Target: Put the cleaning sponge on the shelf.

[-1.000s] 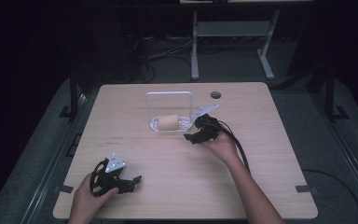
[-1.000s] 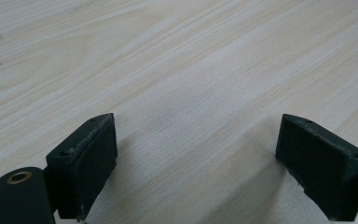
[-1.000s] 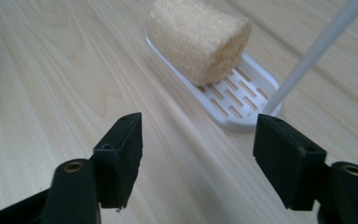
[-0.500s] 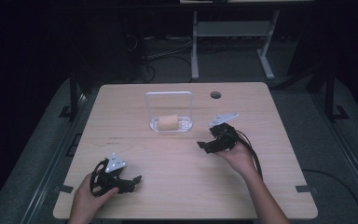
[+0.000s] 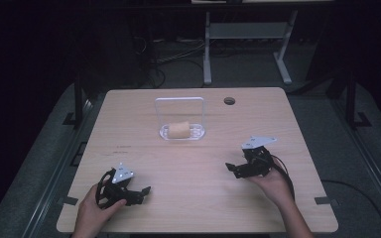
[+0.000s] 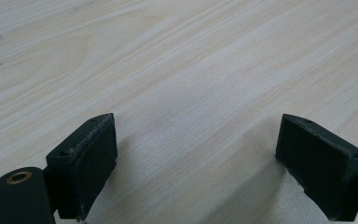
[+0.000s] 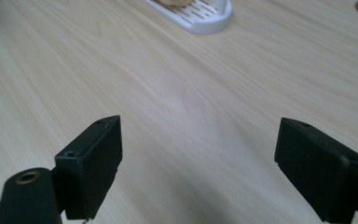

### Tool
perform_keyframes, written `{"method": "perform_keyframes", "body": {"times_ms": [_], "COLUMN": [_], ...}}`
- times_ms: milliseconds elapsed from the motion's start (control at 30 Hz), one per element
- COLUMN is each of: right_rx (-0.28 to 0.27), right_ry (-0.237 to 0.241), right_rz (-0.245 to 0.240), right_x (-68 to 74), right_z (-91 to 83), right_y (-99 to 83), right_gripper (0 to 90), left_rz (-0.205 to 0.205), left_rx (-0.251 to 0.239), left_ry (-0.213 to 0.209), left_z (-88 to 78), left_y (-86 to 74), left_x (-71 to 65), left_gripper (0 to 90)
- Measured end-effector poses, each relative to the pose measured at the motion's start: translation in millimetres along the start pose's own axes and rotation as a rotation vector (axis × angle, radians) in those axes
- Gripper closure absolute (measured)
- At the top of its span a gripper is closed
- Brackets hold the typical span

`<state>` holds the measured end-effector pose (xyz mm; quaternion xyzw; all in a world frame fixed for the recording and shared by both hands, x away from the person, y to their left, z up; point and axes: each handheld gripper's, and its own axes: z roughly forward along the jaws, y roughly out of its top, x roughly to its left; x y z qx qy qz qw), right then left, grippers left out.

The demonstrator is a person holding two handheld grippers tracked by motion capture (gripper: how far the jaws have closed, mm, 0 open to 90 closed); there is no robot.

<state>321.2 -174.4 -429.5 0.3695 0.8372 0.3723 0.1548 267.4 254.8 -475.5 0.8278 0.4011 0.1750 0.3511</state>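
Both claws empty over the pale wooden worktop [image 5: 188, 163].
High view: right claw [image 5: 235, 168] spread, its jaws just widened, tan roll [image 5: 178, 130] in clear slotted tray [image 5: 198, 133] well beyond it. Left claw [image 5: 141, 192] view: jaws wide apart. Right claw view: tray ahead.

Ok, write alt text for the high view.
A tan roll lies in a small clear rack on a wooden table. Nearer the person, the left gripper and right gripper rest apart, jaws open and empty.
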Motion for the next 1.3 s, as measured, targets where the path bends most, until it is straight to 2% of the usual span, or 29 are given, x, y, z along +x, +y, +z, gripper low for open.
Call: {"method": "perform_keyframes", "body": {"times_ms": [67, 167, 200, 333, 500, 800, 967, 1100, 1300], "right_rx": [0.002, -0.010, -0.027, -0.043, -0.052, -0.005, 0.019, 0.028, 0.031], "right_ry": [0.004, -0.002, -0.017, -0.044, -0.077, -0.139, -0.165, -0.120, -0.116], "right_rz": [0.024, 0.029, 0.030, 0.035, 0.068, 0.114, 0.105, 0.125, 0.127], "right_x": [-0.1, 0.7, 2.3, 4.2, 4.2, 1.0, 1.8, -0.1, -0.7], "right_z": [-5.3, -9.6, -14.4, -20.6, -28.8, -34.3, -27.9, -26.0, -25.9], "right_y": [-10.3, -17.7, -26.4, -37.5, -58.0, -92.2, -94.9, -94.7, -94.7], "right_gripper": [13.6, 13.3, 11.4, 9.7, 9.0, 8.8, 8.2, 8.3, 8.4], "left_rz": [0.000, 0.000, 0.000, 0.000, 0.001, 0.001, 0.000, 0.001, 0.001], "left_rx": [0.000, 0.000, 0.000, -0.001, 0.000, 0.000, 0.000, 0.000, 0.000], "left_ry": [0.000, 0.000, 0.000, 0.000, 0.000, 0.000, 0.000, 0.000, 0.000], "left_z": [0.0, 0.0, 0.0, 0.0, 0.0, 0.0, 0.0, 0.0, 0.0], "left_y": [0.0, 0.0, 0.0, 0.0, 0.0, 0.0, -0.1, 0.0, -0.1], "left_x": [0.0, 0.0, 0.0, 0.0, 0.0, 0.0, -0.1, -0.1, -0.1], "left_gripper": [11.8, 11.8, 11.9, 11.9, 11.9, 11.9, 11.9, 11.9, 11.9]}}
